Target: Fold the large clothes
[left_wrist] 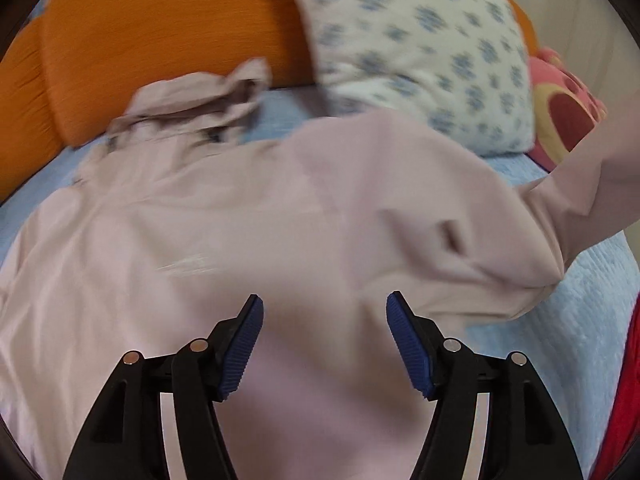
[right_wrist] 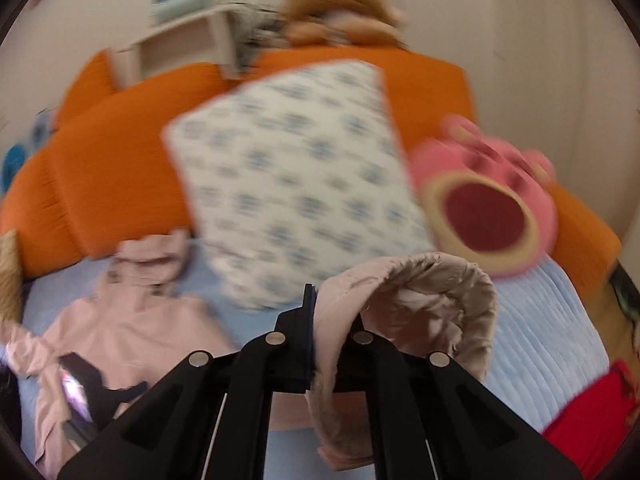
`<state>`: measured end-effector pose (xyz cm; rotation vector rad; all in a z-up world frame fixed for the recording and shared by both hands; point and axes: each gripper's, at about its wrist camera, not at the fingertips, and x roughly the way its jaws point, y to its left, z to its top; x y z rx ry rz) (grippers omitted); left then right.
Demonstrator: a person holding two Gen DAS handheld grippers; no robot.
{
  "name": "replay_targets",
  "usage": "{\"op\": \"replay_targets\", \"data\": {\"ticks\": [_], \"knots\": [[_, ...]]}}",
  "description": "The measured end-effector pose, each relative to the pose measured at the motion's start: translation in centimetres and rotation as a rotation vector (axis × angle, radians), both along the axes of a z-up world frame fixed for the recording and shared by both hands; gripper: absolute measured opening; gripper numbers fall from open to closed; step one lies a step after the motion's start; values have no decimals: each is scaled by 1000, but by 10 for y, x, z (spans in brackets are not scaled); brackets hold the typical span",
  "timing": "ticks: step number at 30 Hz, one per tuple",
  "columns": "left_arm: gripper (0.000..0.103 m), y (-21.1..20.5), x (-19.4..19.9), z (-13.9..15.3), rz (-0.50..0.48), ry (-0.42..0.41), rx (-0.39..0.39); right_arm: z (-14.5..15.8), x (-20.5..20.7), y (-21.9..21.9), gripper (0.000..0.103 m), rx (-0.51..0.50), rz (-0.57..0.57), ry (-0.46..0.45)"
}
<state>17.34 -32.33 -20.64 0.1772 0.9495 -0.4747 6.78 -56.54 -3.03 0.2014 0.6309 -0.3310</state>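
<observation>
A large pale pink jacket (left_wrist: 200,220) lies spread on a light blue bedspread (left_wrist: 580,320), its hood bunched up at the far end. My left gripper (left_wrist: 325,300) hovers over the jacket's middle, open, with nothing between its blue pads. One sleeve (left_wrist: 580,184) is pulled up and off to the right. In the right wrist view my right gripper (right_wrist: 320,300) is shut on that sleeve's cuff (right_wrist: 420,300), which curls open over the right finger and hides it. The rest of the jacket (right_wrist: 132,328) lies lower left, blurred.
Orange cushions (left_wrist: 140,40) run along the head of the bed. A white pillow with blue flowers (left_wrist: 420,40) leans on them, with a pink plush toy (left_wrist: 568,108) to its right. Red cloth (left_wrist: 624,400) lies at the right edge. A small shelf (right_wrist: 180,40) stands behind the cushions.
</observation>
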Motion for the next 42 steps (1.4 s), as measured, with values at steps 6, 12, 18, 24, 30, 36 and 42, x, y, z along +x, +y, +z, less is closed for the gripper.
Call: {"op": "replay_targets", "data": {"ticks": [6, 12, 18, 24, 30, 36, 42], "knots": [[68, 88, 18, 14, 105, -45, 67, 17, 62, 143, 4, -23, 229, 10], [76, 203, 41, 40, 240, -125, 157, 17, 111, 283, 4, 24, 403, -9], [76, 304, 60, 45, 369, -118, 201, 13, 142, 405, 4, 90, 508, -25], [76, 377, 69, 33, 446, -93, 243, -29, 173, 497, 4, 90, 521, 36], [76, 420, 68, 13, 514, -9, 219, -106, 188, 542, 4, 129, 455, 150], [76, 447, 71, 7, 559, 20, 199, -153, 179, 572, 12, 95, 480, 254], [78, 463, 70, 9, 598, 57, 126, -128, 148, 562, 70, 173, 511, 256]]}}
